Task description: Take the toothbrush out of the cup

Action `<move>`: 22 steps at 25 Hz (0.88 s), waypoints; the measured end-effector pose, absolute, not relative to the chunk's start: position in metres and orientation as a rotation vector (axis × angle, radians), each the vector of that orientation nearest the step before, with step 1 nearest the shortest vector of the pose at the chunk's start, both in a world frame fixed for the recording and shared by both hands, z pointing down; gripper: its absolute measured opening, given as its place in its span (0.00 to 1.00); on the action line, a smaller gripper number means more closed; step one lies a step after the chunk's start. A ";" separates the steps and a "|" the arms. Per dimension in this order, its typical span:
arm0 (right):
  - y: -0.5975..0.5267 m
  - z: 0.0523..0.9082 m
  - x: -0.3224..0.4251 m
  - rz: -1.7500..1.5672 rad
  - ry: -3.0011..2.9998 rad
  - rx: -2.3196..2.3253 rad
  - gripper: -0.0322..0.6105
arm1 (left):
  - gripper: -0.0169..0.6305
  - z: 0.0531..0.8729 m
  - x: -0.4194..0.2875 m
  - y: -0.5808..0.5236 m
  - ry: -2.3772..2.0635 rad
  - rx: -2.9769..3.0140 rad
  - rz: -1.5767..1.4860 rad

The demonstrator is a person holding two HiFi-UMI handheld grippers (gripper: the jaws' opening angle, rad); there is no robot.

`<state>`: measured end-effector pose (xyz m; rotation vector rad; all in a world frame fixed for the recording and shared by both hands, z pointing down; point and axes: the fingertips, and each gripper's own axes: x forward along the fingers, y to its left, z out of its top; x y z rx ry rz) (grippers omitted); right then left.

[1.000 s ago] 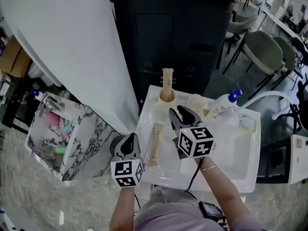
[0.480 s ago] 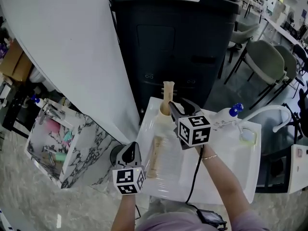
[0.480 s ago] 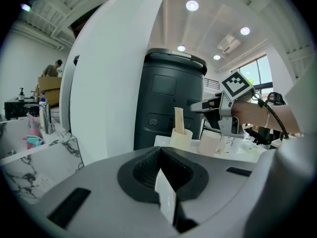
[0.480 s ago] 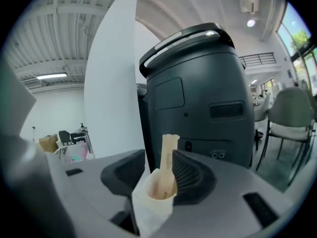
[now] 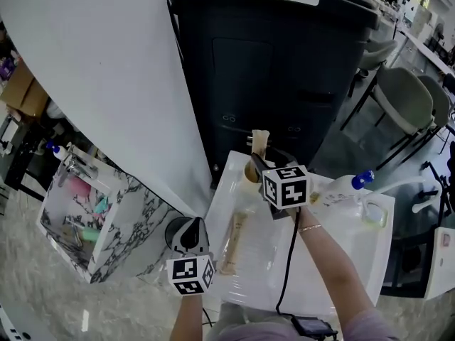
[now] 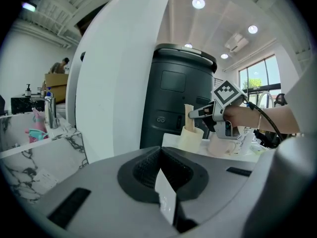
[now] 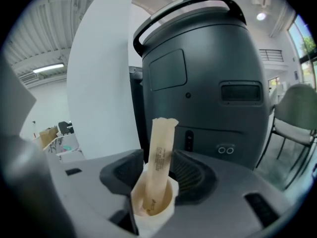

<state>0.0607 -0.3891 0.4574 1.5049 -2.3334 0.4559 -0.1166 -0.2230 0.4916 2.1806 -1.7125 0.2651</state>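
— Toothbrush (image 7: 161,148) out yet?
— No, it stands in the cup (image 7: 153,217), lower centre. The right claw (image 7: 157,173) has just been opening wide, flanking it, not gripping. Left claw (image 6: 161,177) closed, idle.

big black bin (image 5: 277,77), white curved panel (image 5: 99,84), grey chairs (image 5: 405,98), ceiling spotlights (image 6: 198,3)
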 end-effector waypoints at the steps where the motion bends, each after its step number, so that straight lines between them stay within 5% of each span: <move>1: -0.392 0.460 0.060 0.464 -2.330 1.501 0.35 | 0.03 0.493 -0.118 -0.224 -1.715 2.175 0.266; 22: -0.371 0.394 0.062 0.173 -2.394 1.636 0.13 | 0.03 0.475 -0.124 -0.218 -1.723 2.210 0.231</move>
